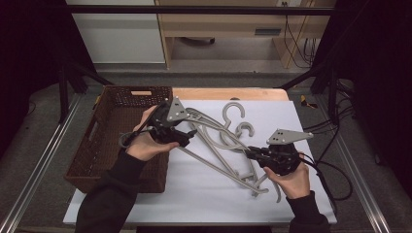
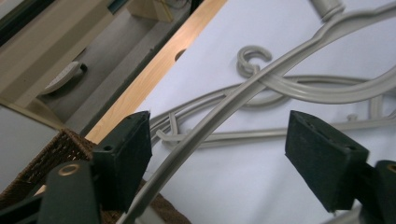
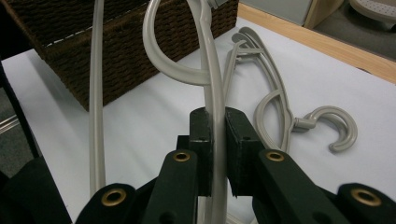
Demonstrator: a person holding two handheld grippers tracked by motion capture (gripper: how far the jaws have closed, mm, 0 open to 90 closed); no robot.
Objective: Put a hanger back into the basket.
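Right gripper (image 3: 217, 154) is clamping the grey hanger (image 1: 218, 167), which is running diagonally toward the wicker basket (image 1: 116, 141). Left gripper (image 2: 219, 158) is sitting beside the basket, jaws spread wide around the hanger's arm, not pinching it.

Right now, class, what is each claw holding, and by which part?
The right claw clamps a grey hanger by its arm. The left claw is open, holding nothing.

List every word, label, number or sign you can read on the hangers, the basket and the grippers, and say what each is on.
None can be read: the grey hangers, the woven basket, the white sheet and both grippers carry no legible text.
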